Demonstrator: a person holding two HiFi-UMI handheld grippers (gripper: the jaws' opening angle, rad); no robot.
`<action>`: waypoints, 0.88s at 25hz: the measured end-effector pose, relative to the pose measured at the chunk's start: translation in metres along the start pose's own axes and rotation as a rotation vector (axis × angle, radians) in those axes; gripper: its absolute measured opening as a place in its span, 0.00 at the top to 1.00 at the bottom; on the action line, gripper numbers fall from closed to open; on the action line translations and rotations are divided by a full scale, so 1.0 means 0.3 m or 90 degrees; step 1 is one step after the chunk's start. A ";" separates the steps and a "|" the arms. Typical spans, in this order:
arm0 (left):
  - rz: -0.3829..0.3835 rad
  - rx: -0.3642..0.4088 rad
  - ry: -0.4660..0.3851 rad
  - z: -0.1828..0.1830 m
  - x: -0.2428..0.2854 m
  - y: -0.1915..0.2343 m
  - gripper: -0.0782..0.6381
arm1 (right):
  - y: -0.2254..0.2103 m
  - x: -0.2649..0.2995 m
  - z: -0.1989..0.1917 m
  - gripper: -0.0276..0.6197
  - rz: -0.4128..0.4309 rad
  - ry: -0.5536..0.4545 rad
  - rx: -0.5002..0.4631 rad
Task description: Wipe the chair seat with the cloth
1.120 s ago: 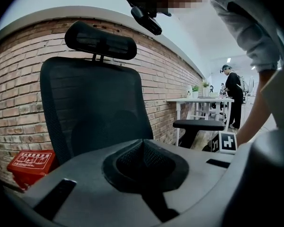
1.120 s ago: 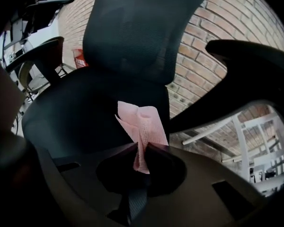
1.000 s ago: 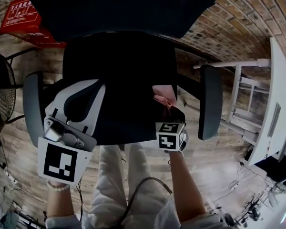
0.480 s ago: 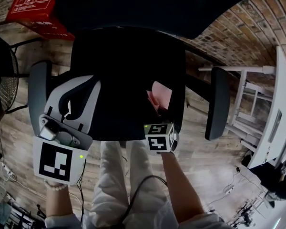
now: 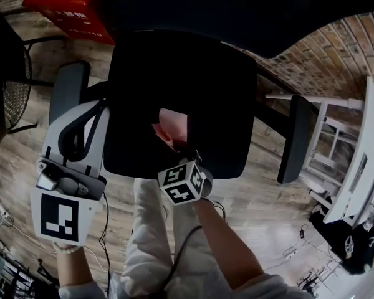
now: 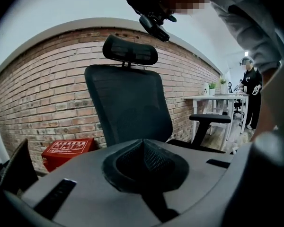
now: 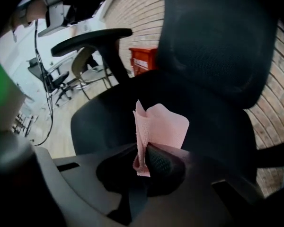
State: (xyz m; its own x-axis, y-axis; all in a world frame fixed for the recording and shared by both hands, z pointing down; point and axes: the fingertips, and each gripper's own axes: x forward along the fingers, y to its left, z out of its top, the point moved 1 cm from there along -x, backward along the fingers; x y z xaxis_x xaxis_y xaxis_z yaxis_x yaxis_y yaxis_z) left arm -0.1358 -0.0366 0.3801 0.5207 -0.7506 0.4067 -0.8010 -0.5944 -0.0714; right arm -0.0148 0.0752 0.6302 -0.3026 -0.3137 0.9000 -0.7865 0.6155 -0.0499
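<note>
Accordingly, we read the right gripper (image 7: pixel 144 163) as clamped on the pink cloth (image 7: pixel 162 124): its jaws pinched the lower folded edge, and the free part stood up ahead of them as a loose flag. In the head view this cloth lay over the lower middle of the black chair seat (image 5: pixel 199 86), near the front edge. We could not confirm that it pressed on the fabric. We judged that holding the cloth by one edge left a broad flap for sweeping. The left gripper (image 6: pixel 143 148) had its jaws together with nothing between them. It sat at the lower left of the head view, beside the seat's left edge, and we took this as a parked position clear of the wiping path. The backrest (image 5: pixel 249 11) bounded the seat at the top of the frame, and the two armrests (image 5: pixel 297 139) flanked it, so sideways strokes had limited run. A red box (image 5: pixel 65 2) stood at upper left and a white desk (image 5: pixel 361 154) at the right edge, both well apart from the seat.
</note>
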 end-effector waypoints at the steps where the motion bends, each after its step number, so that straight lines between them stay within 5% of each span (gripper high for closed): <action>1: 0.007 -0.001 0.000 -0.005 -0.018 0.014 0.87 | 0.035 0.007 0.020 0.87 0.013 -0.004 -0.014; 14: 0.074 0.002 0.002 -0.033 -0.192 0.157 0.87 | 0.427 0.047 0.201 0.87 0.151 -0.046 -0.177; 22: 0.065 0.004 0.003 -0.033 -0.182 0.128 0.87 | 0.400 0.049 0.149 0.87 0.141 -0.028 -0.161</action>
State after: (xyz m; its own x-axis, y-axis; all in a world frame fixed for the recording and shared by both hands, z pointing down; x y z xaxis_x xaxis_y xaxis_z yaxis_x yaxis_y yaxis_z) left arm -0.1980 -0.0155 0.3642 0.4357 -0.8058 0.4010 -0.8475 -0.5173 -0.1187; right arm -0.1376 0.1122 0.6181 -0.4784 -0.1795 0.8596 -0.5419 0.8306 -0.1281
